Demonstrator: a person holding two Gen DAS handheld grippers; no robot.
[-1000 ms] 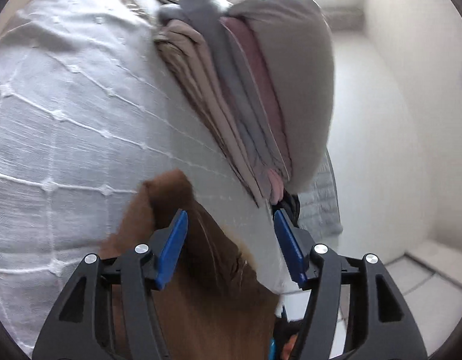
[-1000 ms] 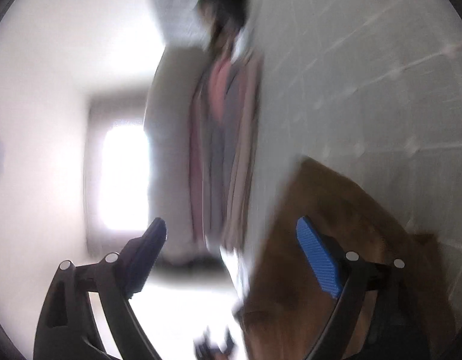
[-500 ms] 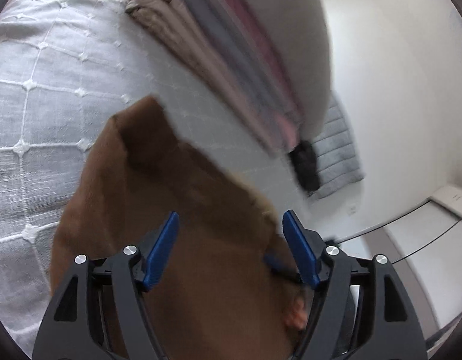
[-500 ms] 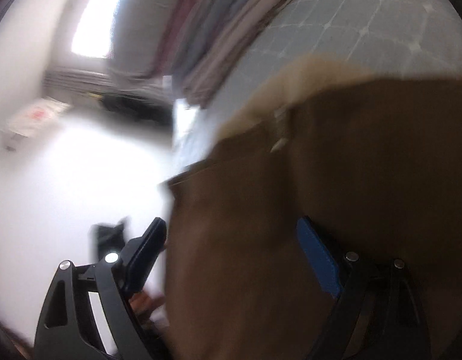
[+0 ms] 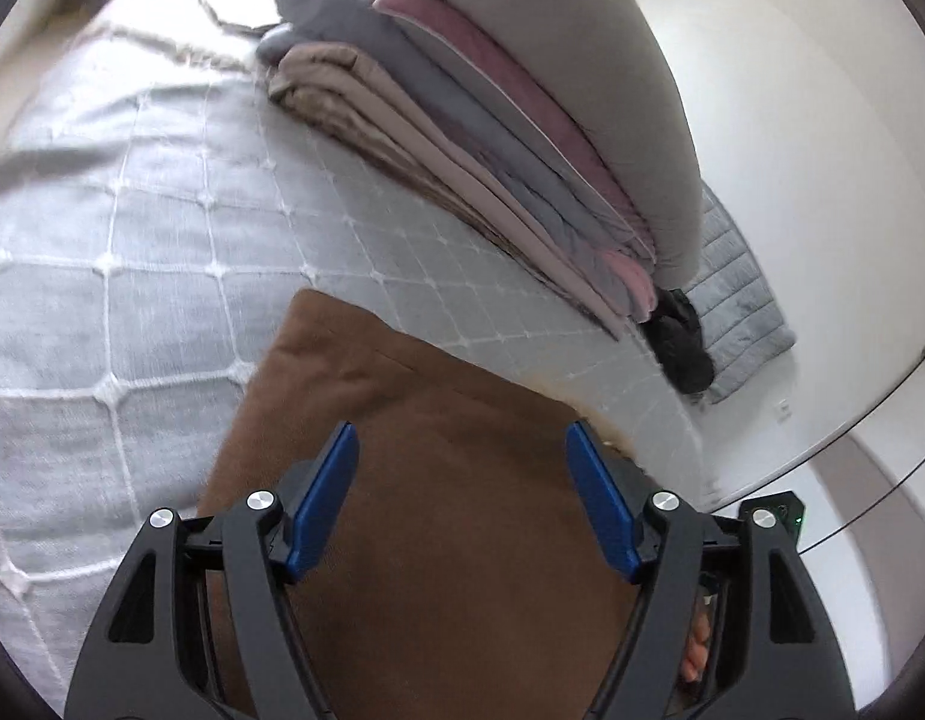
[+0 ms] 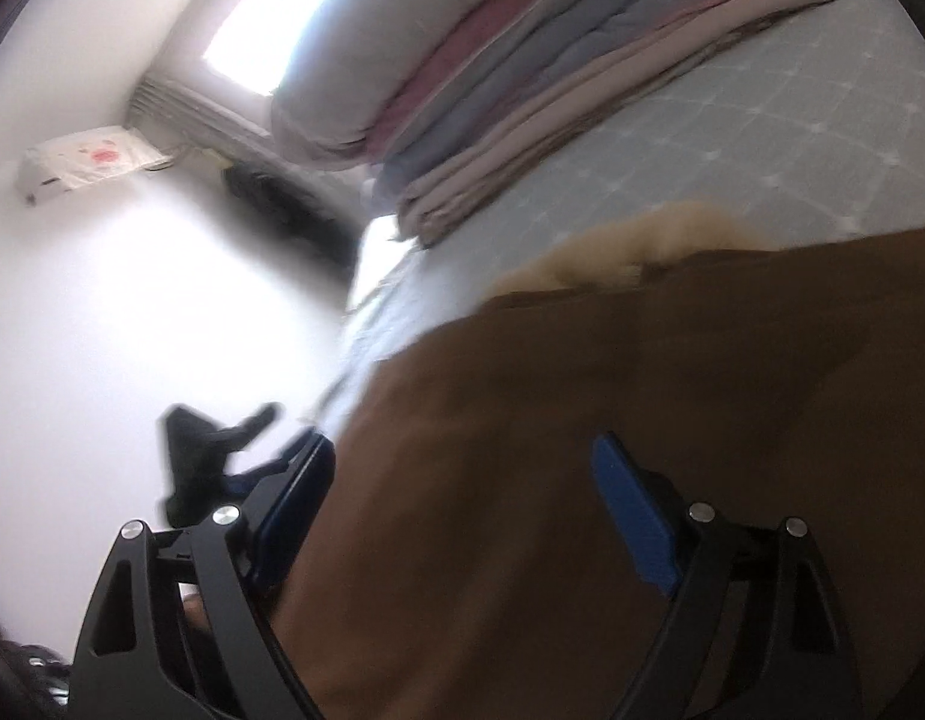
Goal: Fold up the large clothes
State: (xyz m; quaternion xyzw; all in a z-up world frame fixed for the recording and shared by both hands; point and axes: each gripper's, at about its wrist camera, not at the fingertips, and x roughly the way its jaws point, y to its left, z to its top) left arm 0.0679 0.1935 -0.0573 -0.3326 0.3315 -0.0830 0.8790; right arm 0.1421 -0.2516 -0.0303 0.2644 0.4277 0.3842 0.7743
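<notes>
A brown garment lies spread on the bed's grey-white quilted cover. A pale fleecy lining shows at its far edge. My left gripper hovers open just over the brown cloth, with nothing pressed between its blue pads. My right gripper is wide open over the same garment. One of its fingers is past the cloth's left edge and the other is above the cloth. The left gripper shows blurred at the left of the right wrist view.
A tall stack of folded bedding in beige, grey and pink lies along the far side of the bed. A black object and a grey quilted mat sit past the bed's edge. A wall air conditioner hangs beside a bright window.
The left jaws have widened and the brown garment now lies flatter beneath them. The right gripper has swung in from beside the bed over the garment and rolled.
</notes>
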